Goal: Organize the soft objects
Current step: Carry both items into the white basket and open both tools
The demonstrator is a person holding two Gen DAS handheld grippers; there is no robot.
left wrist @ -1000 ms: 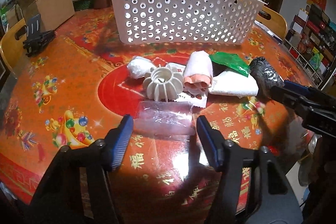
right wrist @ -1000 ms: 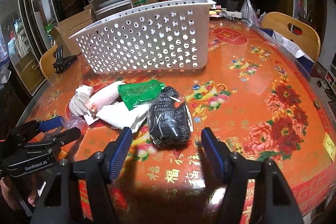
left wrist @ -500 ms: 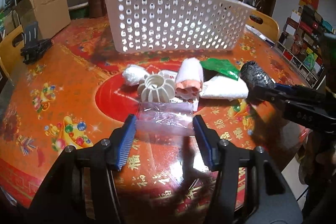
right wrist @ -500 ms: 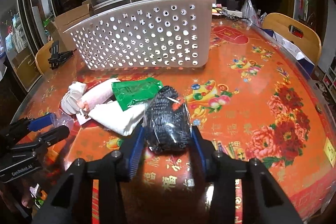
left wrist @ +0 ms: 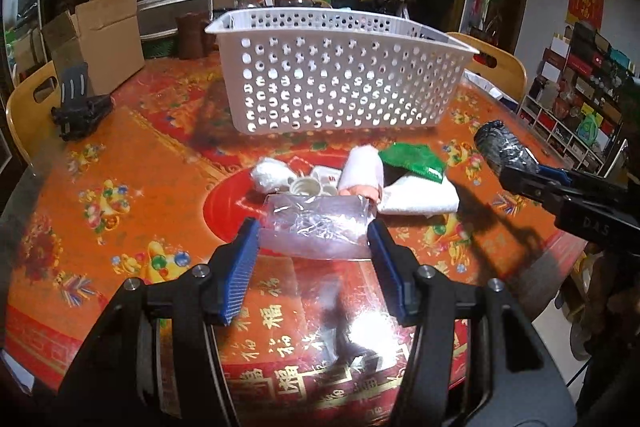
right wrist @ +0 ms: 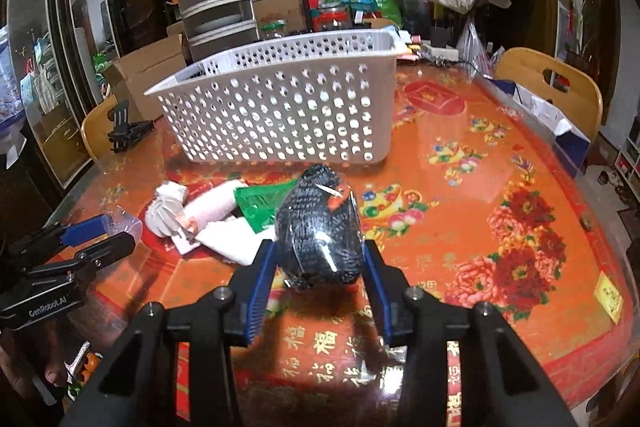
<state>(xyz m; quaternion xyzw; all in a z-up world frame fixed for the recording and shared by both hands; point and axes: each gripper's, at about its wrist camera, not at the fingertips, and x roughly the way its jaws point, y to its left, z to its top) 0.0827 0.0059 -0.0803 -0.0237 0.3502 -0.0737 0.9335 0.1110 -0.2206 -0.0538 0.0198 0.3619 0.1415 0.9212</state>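
Note:
My left gripper (left wrist: 314, 243) is shut on a clear plastic packet (left wrist: 316, 223) and holds it above the table. My right gripper (right wrist: 320, 263) is shut on a black knitted bundle in clear wrap (right wrist: 320, 227), lifted off the table; the bundle also shows in the left wrist view (left wrist: 504, 147). Left on the table are a white towel (left wrist: 420, 197), a green packet (left wrist: 414, 161), a pink and white roll (left wrist: 362, 173), a white ribbed piece (left wrist: 308, 187) and a white wad (left wrist: 272, 173). The white perforated basket (left wrist: 340, 75) stands behind them.
A cardboard box (left wrist: 96, 39) and a black clamp (left wrist: 80, 111) are at the far left of the round table. Wooden chairs (right wrist: 552, 87) stand around it. Bags, jars and stacked drawers crowd the back edge.
Both grippers closed on their items and lifted them: the left took the clear packet, the right took the black bundle off the table.

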